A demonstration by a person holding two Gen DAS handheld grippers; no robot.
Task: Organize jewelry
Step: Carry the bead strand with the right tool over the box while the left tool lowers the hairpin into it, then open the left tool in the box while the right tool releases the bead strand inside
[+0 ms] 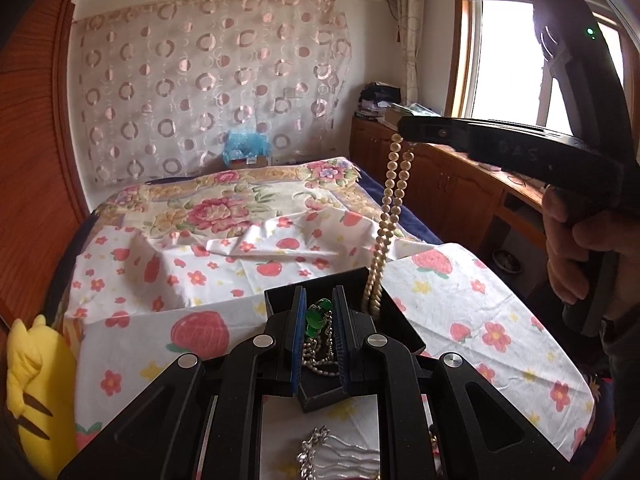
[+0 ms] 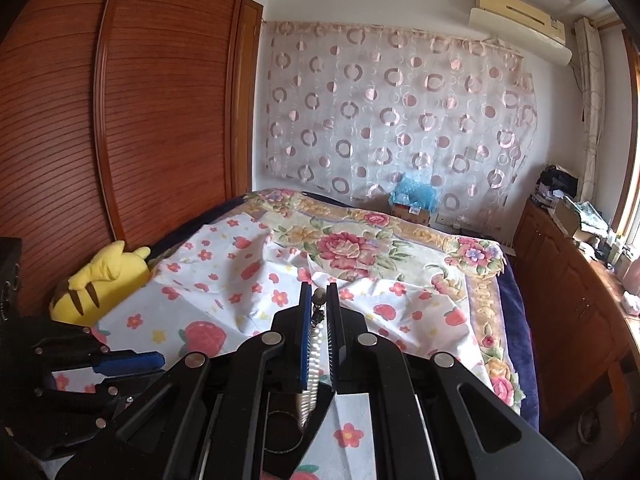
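cream pearl necklace [image 1: 394,188] | green bead pendant [image 1: 318,314] | black box [image 1: 394,320] | strawberry-and-flower white sheet [image 1: 460,308] | yellow plush [image 2: 102,280]
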